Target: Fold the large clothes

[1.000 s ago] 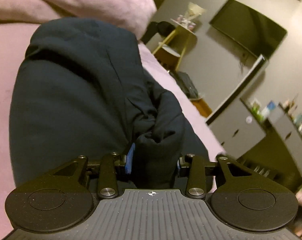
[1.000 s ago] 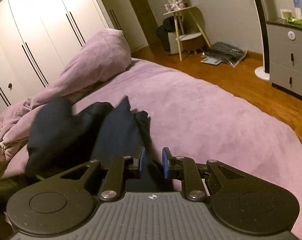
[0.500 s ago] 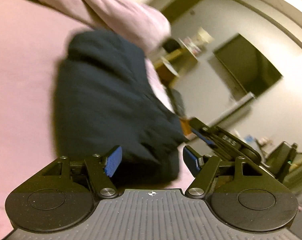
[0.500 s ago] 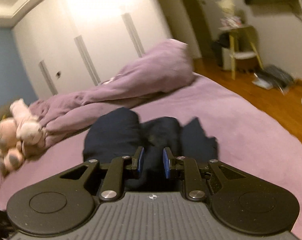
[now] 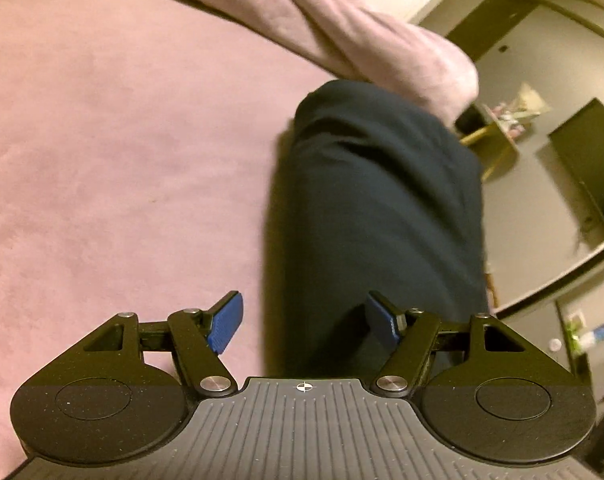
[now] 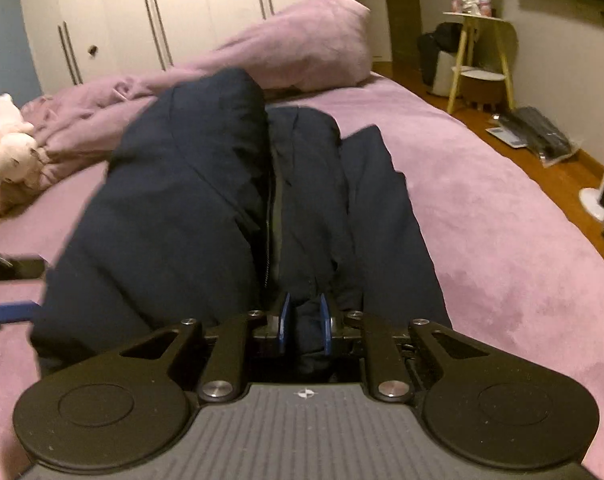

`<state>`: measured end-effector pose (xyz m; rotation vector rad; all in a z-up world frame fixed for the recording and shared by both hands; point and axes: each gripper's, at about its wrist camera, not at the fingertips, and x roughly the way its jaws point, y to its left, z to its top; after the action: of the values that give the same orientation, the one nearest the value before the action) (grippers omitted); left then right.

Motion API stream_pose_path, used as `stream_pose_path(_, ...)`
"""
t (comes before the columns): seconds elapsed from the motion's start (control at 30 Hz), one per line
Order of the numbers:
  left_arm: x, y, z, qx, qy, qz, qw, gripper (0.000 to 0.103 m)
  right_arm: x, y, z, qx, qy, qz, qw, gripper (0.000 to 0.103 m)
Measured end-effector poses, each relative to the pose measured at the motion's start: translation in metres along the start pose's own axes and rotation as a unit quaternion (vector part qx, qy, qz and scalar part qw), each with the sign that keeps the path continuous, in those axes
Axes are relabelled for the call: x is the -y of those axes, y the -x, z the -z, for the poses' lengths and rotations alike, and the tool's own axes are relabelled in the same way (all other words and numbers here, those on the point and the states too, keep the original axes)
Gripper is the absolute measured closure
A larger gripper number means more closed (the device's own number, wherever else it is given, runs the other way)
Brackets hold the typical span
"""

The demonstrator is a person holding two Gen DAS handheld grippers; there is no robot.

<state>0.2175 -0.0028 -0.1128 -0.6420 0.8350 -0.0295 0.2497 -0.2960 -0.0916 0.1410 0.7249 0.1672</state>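
Observation:
A dark navy zip jacket lies bunched lengthwise on the purple bed. My right gripper is shut on a fold of the jacket at its near end, both blue pads pressing the cloth beside the zip. In the left wrist view the same jacket runs away from me. My left gripper stands open at its near end: the left pad hangs over bare bedcover and the right pad is beside the cloth, gripping nothing. The left gripper's blue fingertip shows at the right wrist view's left edge.
A heaped purple duvet and pillow lie behind the jacket. Plush toys sit at the far left. White wardrobe doors fill the back wall. A small wooden side table and a dark bag stand on the wooden floor to the right.
My left gripper let go of the jacket, opened wide and drew off to the left over the bedcover. The right gripper kept its fold and rolled level, closer over the jacket.

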Motion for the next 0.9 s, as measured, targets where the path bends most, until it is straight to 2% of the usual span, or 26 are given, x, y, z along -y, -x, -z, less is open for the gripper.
stream_pose_path(0.07, -0.004, 0.000, -0.004, -0.003, 0.012, 0.006, 0.9999, 0.031, 0.008, 0.008, -0.012, 0.011, -0.031, -0.034, 0.999, 0.083)
stream_pose_path(0.13, -0.003, -0.002, -0.008, -0.004, 0.012, 0.010, 0.9999, 0.030, 0.017, 0.016, -0.026, 0.019, -0.070, -0.063, 0.995, 0.072)
stream_pose_path(0.2, -0.010, 0.003, -0.009, -0.001, 0.009, 0.004, 1.0000, 0.030, 0.026, 0.019, -0.035, 0.026, -0.105, -0.089, 0.990, 0.053)
stream_pose_path(0.27, -0.010, 0.001, -0.008, -0.002, 0.010, 0.000, 0.9999, 0.030, 0.030, 0.018, -0.045, 0.028, -0.134, -0.119, 0.983, 0.043)
stream_pose_path(0.3, -0.011, -0.003, -0.007, -0.003, 0.012, 0.000, 0.9999, 0.030, 0.032, 0.015, -0.049, 0.026, -0.149, -0.136, 0.979, 0.036)
stream_pose_path(0.4, -0.010, -0.005, -0.008, -0.003, 0.014, -0.003, 0.9999, 0.030, 0.031, -0.001, -0.052, -0.005, -0.179, -0.199, 0.964, 0.028)
stream_pose_path(0.43, -0.010, -0.006, -0.008, -0.003, 0.013, -0.005, 0.9999, 0.030, 0.027, -0.011, -0.053, -0.024, -0.175, -0.213, 0.961, 0.028)
stream_pose_path(0.47, -0.009, -0.006, -0.008, -0.002, 0.014, -0.008, 0.9999, 0.030, 0.020, -0.020, -0.052, -0.034, -0.164, -0.207, 0.964, 0.030)
stream_pose_path(0.5, -0.008, -0.004, -0.008, -0.001, 0.014, -0.008, 0.9999, 0.030, 0.015, -0.027, -0.051, -0.044, -0.146, -0.186, 0.971, 0.046)
stream_pose_path(0.57, -0.007, -0.004, -0.009, 0.000, 0.013, -0.012, 0.9998, 0.030, -0.001, -0.035, -0.049, -0.050, -0.099, -0.147, 0.983, 0.068)
stream_pose_path(0.6, -0.006, -0.003, -0.009, 0.003, 0.013, -0.015, 0.9998, 0.030, -0.007, -0.033, -0.048, -0.040, -0.080, -0.135, 0.987, 0.075)
stream_pose_path(0.7, -0.003, -0.001, -0.014, 0.010, 0.012, -0.014, 0.9998, 0.029, -0.021, -0.014, -0.047, -0.011, -0.039, -0.095, 0.995, 0.079)
stream_pose_path(0.77, 0.001, -0.001, -0.016, 0.014, 0.010, -0.009, 0.9998, 0.029, -0.019, 0.000, -0.043, 0.001, -0.041, -0.072, 0.997, 0.080)
stream_pose_path(0.9, 0.013, -0.013, -0.012, 0.008, 0.000, 0.006, 0.9999, 0.028, 0.006, -0.010, -0.013, -0.023, -0.086, -0.053, 0.995, 0.079)
